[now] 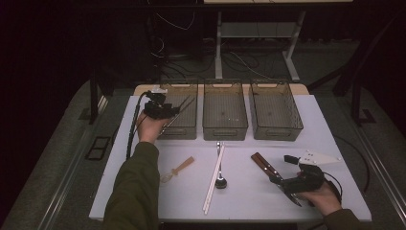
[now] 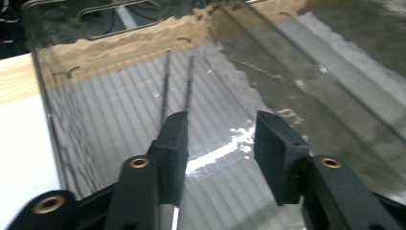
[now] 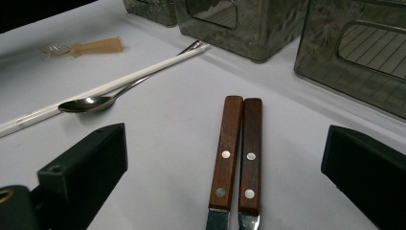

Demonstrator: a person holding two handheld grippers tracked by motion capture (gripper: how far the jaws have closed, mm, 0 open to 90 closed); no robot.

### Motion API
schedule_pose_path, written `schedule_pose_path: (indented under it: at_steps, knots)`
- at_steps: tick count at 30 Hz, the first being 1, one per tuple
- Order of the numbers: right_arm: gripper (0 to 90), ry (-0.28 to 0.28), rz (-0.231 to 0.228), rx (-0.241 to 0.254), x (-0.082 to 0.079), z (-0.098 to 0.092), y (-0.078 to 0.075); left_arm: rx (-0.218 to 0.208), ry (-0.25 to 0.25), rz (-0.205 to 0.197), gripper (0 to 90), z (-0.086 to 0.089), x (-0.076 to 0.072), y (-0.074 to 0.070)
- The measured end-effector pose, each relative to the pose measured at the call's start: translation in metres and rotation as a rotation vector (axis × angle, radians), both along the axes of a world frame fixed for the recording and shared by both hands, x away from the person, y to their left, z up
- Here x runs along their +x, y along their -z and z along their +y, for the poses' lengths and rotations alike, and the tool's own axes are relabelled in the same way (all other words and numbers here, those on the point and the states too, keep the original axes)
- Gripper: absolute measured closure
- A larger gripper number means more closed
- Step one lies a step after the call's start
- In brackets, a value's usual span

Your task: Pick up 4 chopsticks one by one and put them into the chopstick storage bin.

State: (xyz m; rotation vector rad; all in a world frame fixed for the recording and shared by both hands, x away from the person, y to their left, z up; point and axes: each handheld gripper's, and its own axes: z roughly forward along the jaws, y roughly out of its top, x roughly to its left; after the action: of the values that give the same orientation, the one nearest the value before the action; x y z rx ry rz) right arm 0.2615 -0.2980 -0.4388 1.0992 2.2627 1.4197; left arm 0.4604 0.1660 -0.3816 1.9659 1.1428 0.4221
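Note:
My left gripper (image 1: 160,109) hangs over the leftmost clear bin (image 1: 178,130), held by a hand in an olive sleeve. In the left gripper view its jaws stand apart above the ribbed bin floor, gripper (image 2: 220,125) open. Two thin dark chopsticks (image 2: 178,79) lie in the bin and run up from behind the left jaw, with nothing between the pads. They also show leaning in that bin as chopsticks (image 1: 183,103). My right gripper (image 1: 282,171) rests low at the front right, wide open. Two wooden-handled knives (image 3: 237,143) lie side by side on the table between its jaws, untouched.
Three clear bins stand in a row at the back: the middle bin (image 1: 225,130) and the right bin (image 1: 276,130) beside the left one. On the white table lie long white chopsticks (image 1: 213,178), a metal spoon (image 3: 88,103) and a small pale-handled scoop (image 1: 178,168).

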Motion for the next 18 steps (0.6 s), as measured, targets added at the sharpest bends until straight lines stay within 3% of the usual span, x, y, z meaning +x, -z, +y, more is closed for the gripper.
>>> schedule_pose_path:
  at_steps: [7, 18]
  knots:
    - [2.1, 0.002, 0.003, -0.006, 0.000, 0.000, 0.000, -0.022, 0.047, -0.010, 42.3, -0.001, -0.018, -0.005]
    - [2.1, 0.002, 0.004, -0.012, 0.000, 0.001, 0.001, -0.039, 0.117, -0.028, 30.9, -0.006, -0.051, 0.004]
